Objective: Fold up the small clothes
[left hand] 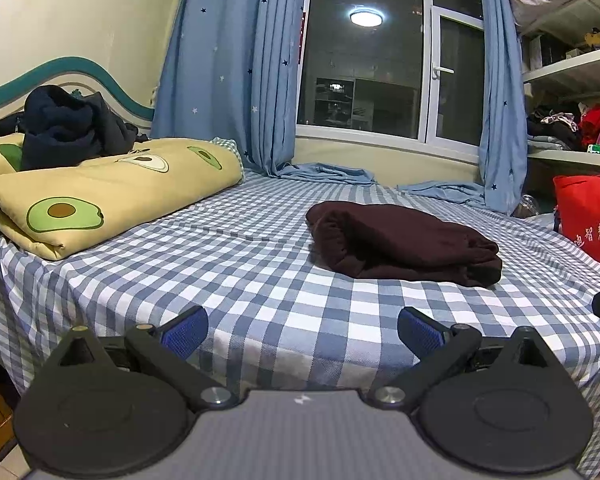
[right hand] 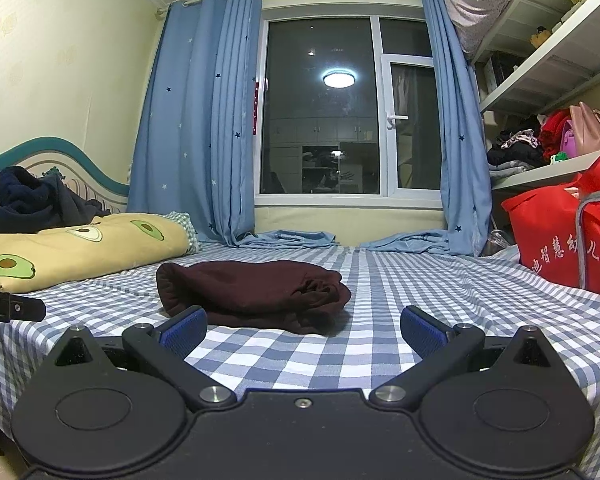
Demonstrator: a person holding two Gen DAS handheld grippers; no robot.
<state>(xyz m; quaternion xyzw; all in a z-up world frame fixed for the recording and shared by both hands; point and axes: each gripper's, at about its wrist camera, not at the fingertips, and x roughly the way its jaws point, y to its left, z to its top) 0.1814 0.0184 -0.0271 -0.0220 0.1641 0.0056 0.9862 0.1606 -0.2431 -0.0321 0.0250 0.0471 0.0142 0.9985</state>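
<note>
in the left wrist view, the left gripper (left hand: 302, 330) stood wide open at 6 o'clock, holding nothing, above the checked sheet (left hand: 260, 280). the garment (left hand: 404, 246), dark maroon and folded, lay on the sheet at about 2 o'clock, apart from the fingers. a quilt (left hand: 100, 188) lay at 10 o'clock.

in the right wrist view, the right gripper (right hand: 303, 330) was also wide open and empty. the garment (right hand: 256, 294) lay just beyond it at 12 o'clock, near its left finger (right hand: 184, 330). a red bag (right hand: 564, 236) stood at 3 o'clock.
</note>
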